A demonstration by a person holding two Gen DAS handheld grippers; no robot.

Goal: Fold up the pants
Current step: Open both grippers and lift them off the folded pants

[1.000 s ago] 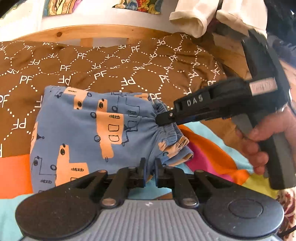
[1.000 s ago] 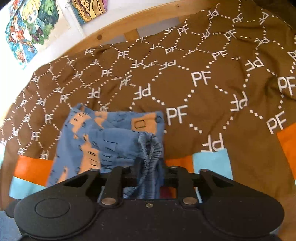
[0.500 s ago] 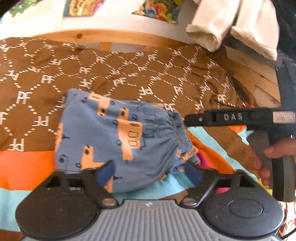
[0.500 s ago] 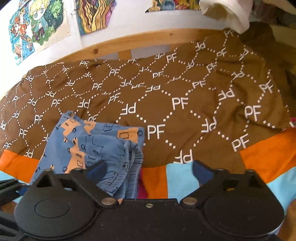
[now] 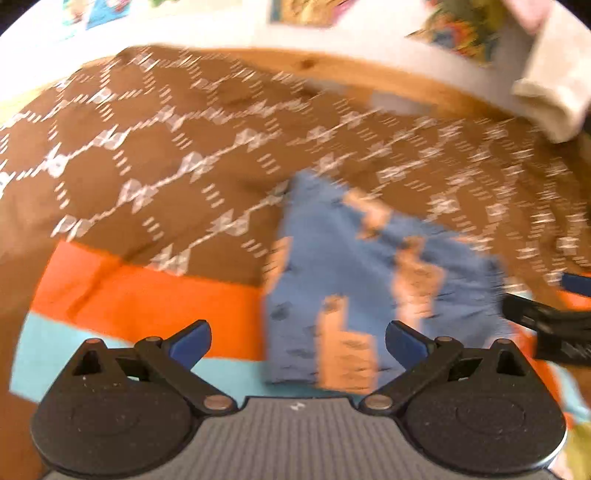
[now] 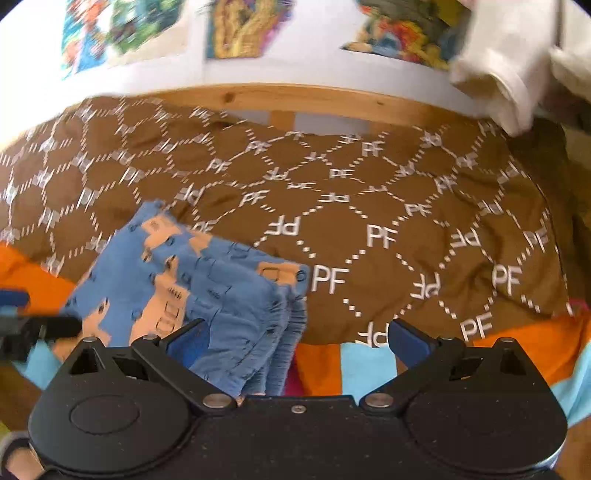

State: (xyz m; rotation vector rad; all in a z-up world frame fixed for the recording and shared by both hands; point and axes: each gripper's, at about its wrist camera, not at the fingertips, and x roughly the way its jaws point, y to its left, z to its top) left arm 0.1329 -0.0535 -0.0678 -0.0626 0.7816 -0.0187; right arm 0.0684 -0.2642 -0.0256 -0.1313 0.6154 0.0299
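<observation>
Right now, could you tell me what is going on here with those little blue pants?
A person with a gripper in each hand is folding pants on a bed. The pants lie folded in a compact stack on the brown blanket. Both the left gripper and the right gripper have their jaws open and hold nothing, so the fold looks done.

One pair of folded blue pants (image 6: 207,291) at lower left — two grippers, left gripper (image 5: 297,341) and right gripper (image 6: 297,341) — one brown blanket (image 6: 388,206), three wall pictures (image 6: 240,26) along top.
</observation>
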